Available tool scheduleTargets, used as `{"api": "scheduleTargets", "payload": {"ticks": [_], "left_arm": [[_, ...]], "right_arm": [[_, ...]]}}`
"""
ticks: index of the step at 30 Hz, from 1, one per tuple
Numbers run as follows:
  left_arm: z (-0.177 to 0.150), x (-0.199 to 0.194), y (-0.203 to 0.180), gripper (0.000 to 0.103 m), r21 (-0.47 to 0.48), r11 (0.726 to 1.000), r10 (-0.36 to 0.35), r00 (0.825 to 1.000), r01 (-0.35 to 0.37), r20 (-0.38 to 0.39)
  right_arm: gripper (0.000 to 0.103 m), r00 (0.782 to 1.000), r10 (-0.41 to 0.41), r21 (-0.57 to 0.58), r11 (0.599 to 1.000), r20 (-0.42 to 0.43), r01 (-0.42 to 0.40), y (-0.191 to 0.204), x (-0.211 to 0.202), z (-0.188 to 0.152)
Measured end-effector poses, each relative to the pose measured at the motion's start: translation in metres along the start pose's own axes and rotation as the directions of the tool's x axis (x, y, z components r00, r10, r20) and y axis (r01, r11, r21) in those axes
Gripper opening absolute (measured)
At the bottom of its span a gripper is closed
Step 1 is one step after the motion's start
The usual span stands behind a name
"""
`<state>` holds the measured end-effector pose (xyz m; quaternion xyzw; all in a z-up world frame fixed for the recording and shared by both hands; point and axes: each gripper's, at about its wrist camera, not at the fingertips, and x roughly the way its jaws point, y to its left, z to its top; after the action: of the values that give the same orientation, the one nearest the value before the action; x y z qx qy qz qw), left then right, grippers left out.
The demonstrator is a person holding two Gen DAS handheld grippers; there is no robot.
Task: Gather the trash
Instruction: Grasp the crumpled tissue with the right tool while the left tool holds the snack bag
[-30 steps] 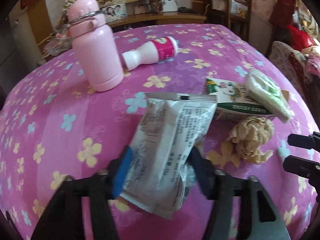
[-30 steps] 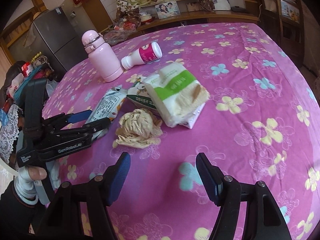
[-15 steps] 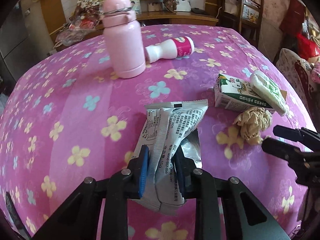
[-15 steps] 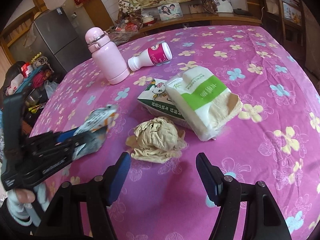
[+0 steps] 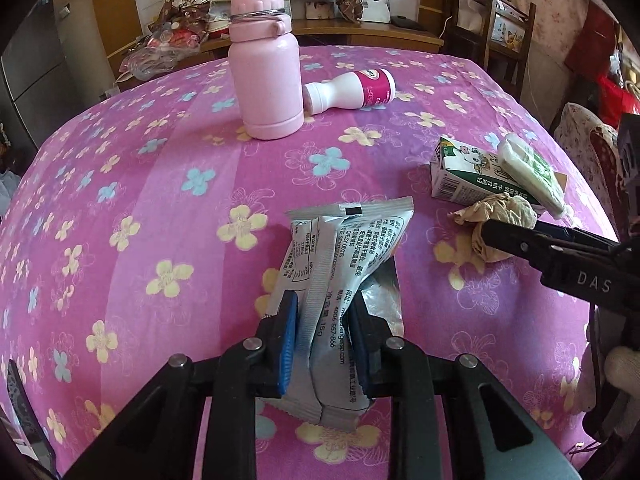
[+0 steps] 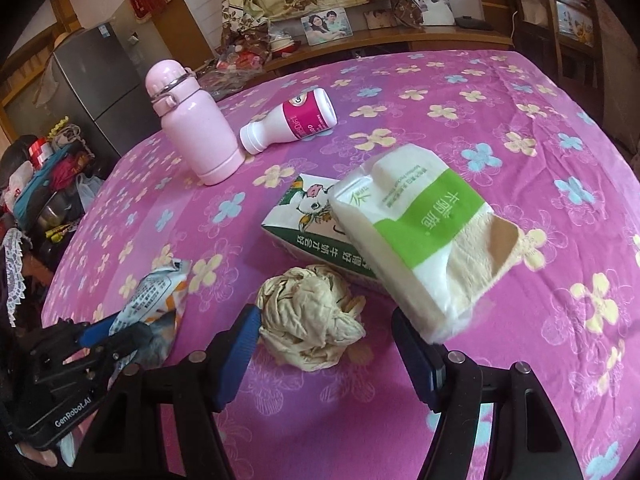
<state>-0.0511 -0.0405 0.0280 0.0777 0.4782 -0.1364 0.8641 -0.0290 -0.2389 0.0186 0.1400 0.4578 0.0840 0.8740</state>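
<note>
My left gripper (image 5: 326,336) is shut on a silver snack wrapper (image 5: 340,264) and holds it above the pink flowered tablecloth (image 5: 160,200). The wrapper also shows in the right wrist view (image 6: 154,300), low on the left. My right gripper (image 6: 328,344) is open, its fingers either side of a crumpled beige paper ball (image 6: 312,316). The ball also shows in the left wrist view (image 5: 496,228), with the right gripper's dark finger (image 5: 520,240) lying across it.
A green and white milk carton (image 6: 304,220) lies behind the ball with a tissue pack (image 6: 420,232) on it. A pink flask (image 6: 192,132) stands at the back. A white and magenta bottle (image 6: 292,120) lies beside it. Chairs stand past the table's right edge.
My left gripper shut on the wrapper and lifted it back towards me. My right gripper moved forward until its open fingers reached either side of the paper ball.
</note>
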Motion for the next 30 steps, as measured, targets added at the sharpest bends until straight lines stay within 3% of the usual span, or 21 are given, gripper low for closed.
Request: {"api": "scheduleTargets", "payload": {"ticks": [1,2,3,7,11,15,18,19,20,21,24,30], "left_arm": [[0.0,0.0,0.0,0.026,0.001,1.0,0.0,1.0,0.0,0.0],[-0.001,-0.001,-0.001,0.026,0.001,1.0,-0.002,1.0,0.002,-0.001],[-0.001,-0.001,-0.002,0.026,0.002,1.0,-0.004,1.0,0.004,-0.003],[-0.002,-0.005,-0.002,0.031,-0.009,0.999,-0.042,0.999,0.042,-0.022],[-0.005,-0.013,0.001,0.064,-0.028,0.994,-0.103,0.994,0.102,-0.029],[-0.005,-0.022,0.003,0.068,-0.021,0.992,-0.121,0.993,0.121,-0.011],[-0.003,-0.02,0.01,0.074,-0.048,0.996,-0.08,0.997,0.08,0.001],[-0.003,-0.018,0.012,0.074,-0.059,0.996,-0.07,0.998,0.07,0.0],[-0.003,-0.015,0.015,0.074,-0.075,0.995,-0.059,0.998,0.059,-0.001],[-0.002,-0.013,0.017,0.074,-0.087,0.995,-0.046,0.999,0.046,0.002],[-0.003,-0.002,0.02,0.074,-0.109,0.994,0.004,1.0,-0.005,-0.007],[-0.005,0.019,0.011,0.074,-0.096,0.995,0.012,0.999,-0.017,-0.045]], "right_arm": [[0.065,1.0,0.007,0.0,1.0,0.006,-0.007,-0.001,-0.001,0.0],[0.047,1.0,0.018,-0.006,1.0,0.013,-0.017,-0.001,-0.002,0.0],[0.038,0.999,0.034,-0.013,0.999,0.014,-0.034,0.0,-0.003,-0.001],[0.033,0.998,0.064,-0.079,0.995,0.014,-0.062,0.007,-0.017,-0.007],[0.033,0.995,0.103,-0.108,0.989,0.006,-0.102,0.008,-0.035,-0.017],[0.033,0.991,0.134,-0.111,0.985,-0.024,-0.136,0.004,-0.048,-0.026],[0.038,0.99,0.128,-0.087,0.987,-0.058,-0.132,-0.001,-0.045,-0.029],[0.043,0.99,0.118,-0.078,0.989,-0.081,-0.124,-0.002,-0.042,-0.029],[0.06,0.99,0.11,-0.072,0.991,-0.092,-0.116,-0.003,-0.04,-0.03],[0.069,0.991,0.102,-0.065,0.992,-0.089,-0.108,-0.005,-0.04,-0.031],[0.069,0.993,0.09,-0.062,0.994,-0.072,-0.095,-0.007,-0.041,-0.031],[0.069,0.996,0.046,-0.089,0.995,-0.082,-0.053,-0.003,-0.03,-0.03]]}}
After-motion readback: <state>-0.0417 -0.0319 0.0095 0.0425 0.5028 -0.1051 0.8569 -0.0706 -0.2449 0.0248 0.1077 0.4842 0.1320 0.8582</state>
